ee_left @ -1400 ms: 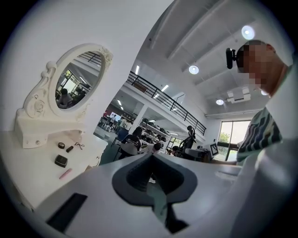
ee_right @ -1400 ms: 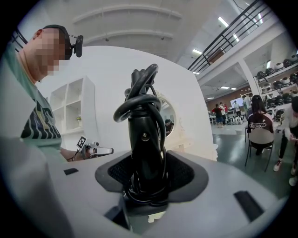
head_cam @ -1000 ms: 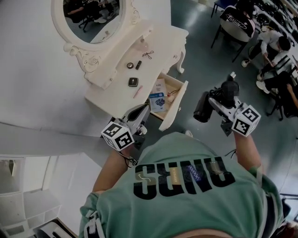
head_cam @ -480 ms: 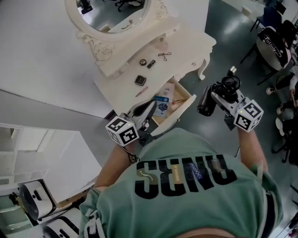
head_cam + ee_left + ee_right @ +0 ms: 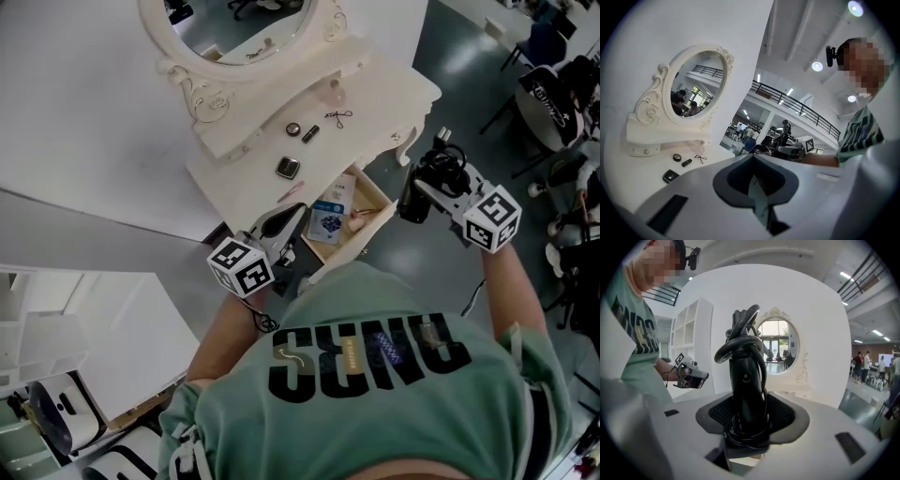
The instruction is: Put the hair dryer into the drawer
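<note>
My right gripper (image 5: 424, 187) is shut on a black hair dryer (image 5: 411, 202), whose cord is looped in a bundle above the jaws. In the right gripper view the hair dryer (image 5: 746, 376) stands upright between the pads of the right gripper (image 5: 750, 420). It hangs just right of the open drawer (image 5: 373, 195) of the white dressing table (image 5: 234, 183). My left gripper (image 5: 284, 223) is at the drawer's near left corner. Its jaws stand apart with nothing between them, as the left gripper view (image 5: 754, 173) also shows.
Inside the drawer lie blue-and-white booklets (image 5: 331, 221). On the tabletop sit a black compact (image 5: 288, 168), a small round tin (image 5: 293, 128), a dark tube (image 5: 309, 133) and a pink pen (image 5: 290, 192). An oval mirror (image 5: 246, 17) stands behind. Chairs (image 5: 562, 94) are at the right.
My right gripper has carried the hair dryer left, closer to the open drawer. The left gripper has drifted a little along the drawer's front. The dressing table has shifted in the head view.
</note>
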Tool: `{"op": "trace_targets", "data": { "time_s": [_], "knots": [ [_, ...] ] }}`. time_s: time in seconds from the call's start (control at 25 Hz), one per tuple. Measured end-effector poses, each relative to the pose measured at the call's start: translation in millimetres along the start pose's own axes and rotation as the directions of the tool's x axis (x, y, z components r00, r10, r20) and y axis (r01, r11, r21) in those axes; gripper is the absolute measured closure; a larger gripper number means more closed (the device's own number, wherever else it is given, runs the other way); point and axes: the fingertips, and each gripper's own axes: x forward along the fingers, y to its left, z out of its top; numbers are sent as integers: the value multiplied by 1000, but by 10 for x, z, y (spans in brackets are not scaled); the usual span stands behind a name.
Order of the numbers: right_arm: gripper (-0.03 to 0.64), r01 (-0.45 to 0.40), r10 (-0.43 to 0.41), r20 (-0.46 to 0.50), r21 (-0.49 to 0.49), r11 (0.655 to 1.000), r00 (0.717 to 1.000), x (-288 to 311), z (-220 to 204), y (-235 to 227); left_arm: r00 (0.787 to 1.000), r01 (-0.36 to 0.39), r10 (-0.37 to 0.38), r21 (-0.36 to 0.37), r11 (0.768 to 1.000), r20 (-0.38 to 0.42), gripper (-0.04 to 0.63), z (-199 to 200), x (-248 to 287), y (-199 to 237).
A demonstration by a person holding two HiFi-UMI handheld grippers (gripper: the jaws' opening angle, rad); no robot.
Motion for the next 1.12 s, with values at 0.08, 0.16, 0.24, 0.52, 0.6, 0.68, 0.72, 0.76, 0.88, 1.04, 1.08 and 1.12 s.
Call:
{"op": "trace_targets", "data": {
  "time_s": [0.08,0.16,0.24,0.52,0.6,0.68,0.72,0.76,0.88,1.04,1.08,1.12],
  "knots": [
    [413,-15,11,-46,-86,996,999,181,49,11,1000,-2,2,-3,1000,4,586,15,-49,118],
    [413,-47,28,-106,-181,982,994,393,46,24,1000,-5,6,-14,1000,8,586,2,-91,229],
    [413,-96,48,-178,-274,957,983,641,-16,51,1000,-13,13,-33,999,5,586,-55,-140,334],
    [413,-312,115,-426,-427,849,897,1559,-723,231,998,-66,63,-123,990,-29,587,-426,-378,753],
    [413,-375,131,-494,-436,818,860,1747,-1010,311,996,-85,80,-146,986,-42,586,-534,-452,855],
    [413,-436,133,-563,-447,781,816,1905,-1310,386,994,-100,93,-161,982,-53,586,-628,-498,960],
    [413,-463,128,-594,-455,761,794,1986,-1455,410,994,-104,96,-162,981,-56,587,-666,-507,1026],
    [413,-487,121,-621,-464,740,774,2070,-1598,429,994,-106,98,-162,981,-58,587,-701,-510,1093],
    [413,-562,104,-689,-483,672,717,2290,-2031,486,994,-104,94,-172,980,-63,586,-791,-502,1255],
    [414,-652,69,-753,-516,556,654,2498,-2567,567,994,-92,80,-185,979,-70,586,-884,-483,1350],
    [414,-673,53,-766,-526,520,641,2530,-2686,594,994,-89,76,-191,978,-73,587,-914,-485,1356],
    [414,-692,38,-778,-534,486,627,2557,-2801,623,994,-87,73,-200,976,-77,586,-950,-489,1360]
  ]
}}
